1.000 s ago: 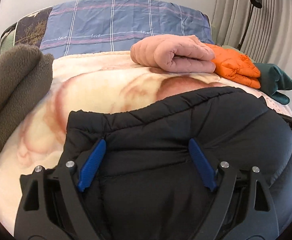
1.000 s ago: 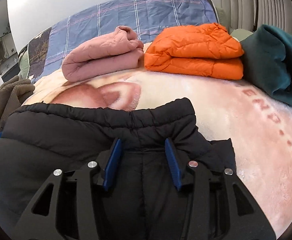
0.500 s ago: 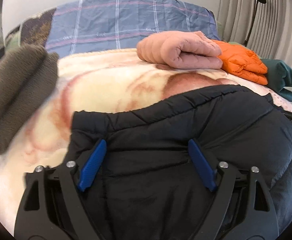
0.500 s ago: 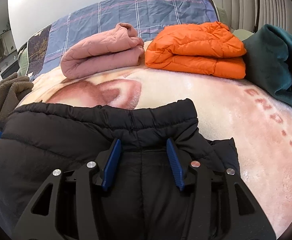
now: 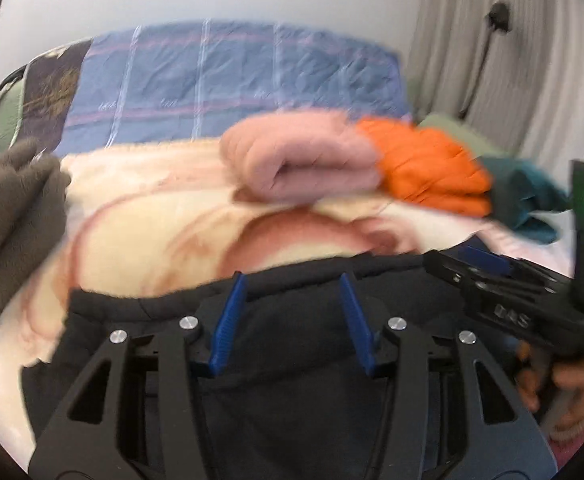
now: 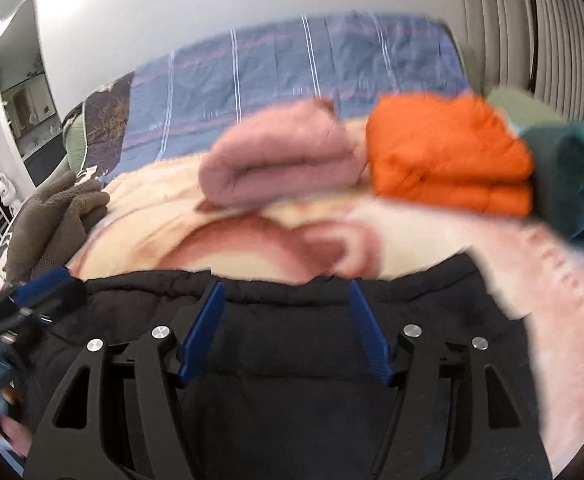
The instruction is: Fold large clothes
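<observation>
Now both my grippers hover over the black puffer jacket [image 5: 292, 400] spread on the bed's plush blanket [image 5: 140, 232]. Its far edge runs crosswise just ahead of my tips. The left gripper [image 5: 290, 280] and the right gripper [image 6: 286, 286] both have their jaws parted, gripping nothing, the right wider. Either hand sits equally near that edge. Quilted, slick, bulky fabric; beyond lie a rolled pink jacket [image 6: 284, 156] and a folded orange one [image 6: 451, 156].

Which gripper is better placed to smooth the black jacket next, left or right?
Right, probably. The right gripper sits open over the black jacket, and so does the left gripper, but nearer an edge.
</observation>
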The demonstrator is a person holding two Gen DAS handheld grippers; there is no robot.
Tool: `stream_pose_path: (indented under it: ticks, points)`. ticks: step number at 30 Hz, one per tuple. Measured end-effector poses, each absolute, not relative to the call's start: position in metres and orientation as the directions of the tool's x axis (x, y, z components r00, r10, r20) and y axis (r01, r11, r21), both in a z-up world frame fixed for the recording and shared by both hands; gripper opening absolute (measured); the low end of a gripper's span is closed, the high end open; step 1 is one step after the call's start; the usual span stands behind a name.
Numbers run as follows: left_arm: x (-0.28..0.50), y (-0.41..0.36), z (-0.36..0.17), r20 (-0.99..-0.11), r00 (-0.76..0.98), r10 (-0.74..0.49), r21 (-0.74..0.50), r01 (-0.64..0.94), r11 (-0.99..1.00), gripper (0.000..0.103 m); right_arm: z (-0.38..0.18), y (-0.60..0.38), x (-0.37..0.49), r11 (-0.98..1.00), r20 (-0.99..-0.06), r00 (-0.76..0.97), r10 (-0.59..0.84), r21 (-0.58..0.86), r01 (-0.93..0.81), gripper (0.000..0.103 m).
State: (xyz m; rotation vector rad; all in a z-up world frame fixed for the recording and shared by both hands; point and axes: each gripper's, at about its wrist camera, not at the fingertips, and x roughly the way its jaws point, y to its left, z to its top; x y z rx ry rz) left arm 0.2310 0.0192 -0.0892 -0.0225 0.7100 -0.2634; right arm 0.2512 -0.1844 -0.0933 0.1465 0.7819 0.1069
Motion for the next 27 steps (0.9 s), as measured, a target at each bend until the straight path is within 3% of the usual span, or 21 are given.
stream_pose_path:
  ticks: [2, 4, 10, 27]
  points:
    - [0.247, 0.020, -0.120, -0.696, 0.690, -0.198, -0.104, 0.175, 0.979, 0.056, -0.109, -0.185, 0.256, 0.979, -0.698, 0.696, 0.168, 0.203, -0.033, 0.067]
    - [0.247, 0.024, -0.125, -0.692, 0.691, -0.209, -0.133, 0.162, 0.978, 0.056, -0.112, -0.184, 0.256, 0.978, -0.698, 0.696, 0.171, 0.207, -0.034, 0.068]
    - [0.244, 0.015, -0.134, -0.692, 0.707, -0.147, -0.047, 0.159, 0.986, 0.056, -0.121, -0.172, 0.256, 0.992, -0.699, 0.708, 0.106, 0.120, -0.030, 0.068]
    - [0.258, 0.014, -0.148, -0.722, 0.673, -0.160, -0.058, 0.172, 0.983, 0.056, -0.135, -0.164, 0.267, 0.998, -0.729, 0.682, 0.061, 0.058, -0.027, 0.070]
